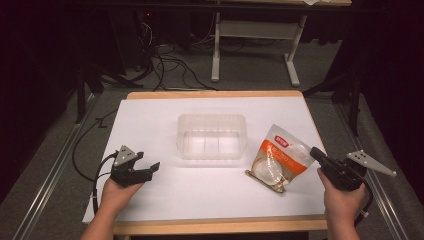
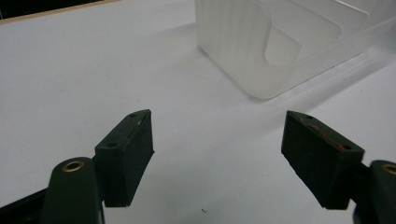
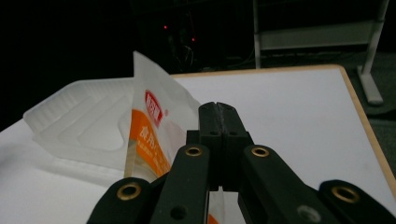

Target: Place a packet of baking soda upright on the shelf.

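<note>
A white and orange snack bag lies at the right of the white table, with its right edge raised. My right gripper is at that edge, and in the right gripper view its jaws are pressed together, shut on the bag, which stands up just to their left. A clear plastic container sits empty at mid-table. My left gripper rests low at the left front and is open. In the left gripper view, bare table lies between its jaws, and the container is ahead to the right.
The white table top has a wooden rim, and its right edge runs close to the bag. Beyond the far edge are a dark floor with cables and a white desk frame. The container lies behind the bag.
</note>
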Demonstrator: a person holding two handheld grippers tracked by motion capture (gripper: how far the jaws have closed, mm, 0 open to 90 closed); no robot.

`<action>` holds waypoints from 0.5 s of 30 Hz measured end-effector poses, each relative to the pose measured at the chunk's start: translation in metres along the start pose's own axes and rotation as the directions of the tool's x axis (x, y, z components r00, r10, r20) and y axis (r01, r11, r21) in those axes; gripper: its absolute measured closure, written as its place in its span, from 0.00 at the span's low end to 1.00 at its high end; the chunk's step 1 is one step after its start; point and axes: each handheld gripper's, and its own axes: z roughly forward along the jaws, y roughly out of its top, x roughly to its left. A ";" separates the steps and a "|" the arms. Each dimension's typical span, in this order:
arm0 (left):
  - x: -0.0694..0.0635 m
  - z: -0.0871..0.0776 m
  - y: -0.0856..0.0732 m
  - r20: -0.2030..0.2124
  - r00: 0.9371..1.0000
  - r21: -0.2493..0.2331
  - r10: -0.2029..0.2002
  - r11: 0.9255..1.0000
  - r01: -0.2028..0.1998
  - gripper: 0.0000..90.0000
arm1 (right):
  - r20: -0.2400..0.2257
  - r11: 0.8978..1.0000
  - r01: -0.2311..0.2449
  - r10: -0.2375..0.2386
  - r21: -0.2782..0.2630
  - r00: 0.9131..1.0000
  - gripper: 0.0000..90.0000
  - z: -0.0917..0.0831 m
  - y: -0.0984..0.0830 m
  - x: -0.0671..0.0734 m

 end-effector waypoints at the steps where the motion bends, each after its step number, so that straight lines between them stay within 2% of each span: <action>1: 0.000 0.000 0.000 -0.001 1.000 -0.002 0.000 1.000 0.000 0.28 | -0.006 1.000 0.005 -0.005 -0.011 1.000 1.00 0.001 0.003 0.004; 5: 0.001 -0.002 -0.001 -0.002 1.000 -0.006 -0.005 1.000 0.005 0.28 | -0.004 0.998 0.048 -0.048 -0.027 0.999 1.00 0.006 0.016 0.014; 9: 0.002 -0.001 -0.001 -0.003 1.000 -0.007 -0.008 1.000 0.008 0.28 | -0.016 0.997 0.056 -0.057 -0.045 0.998 1.00 0.010 0.029 0.017; 11: 0.001 -0.001 0.000 -0.003 1.000 -0.008 -0.007 1.000 0.007 0.28 | 0.003 0.995 0.095 -0.095 -0.042 0.995 1.00 0.012 0.039 0.022; 15: 0.001 -0.002 0.000 0.000 1.000 -0.012 -0.005 1.000 0.005 0.28 | 0.019 0.990 0.126 -0.125 -0.060 0.992 1.00 0.016 0.059 0.029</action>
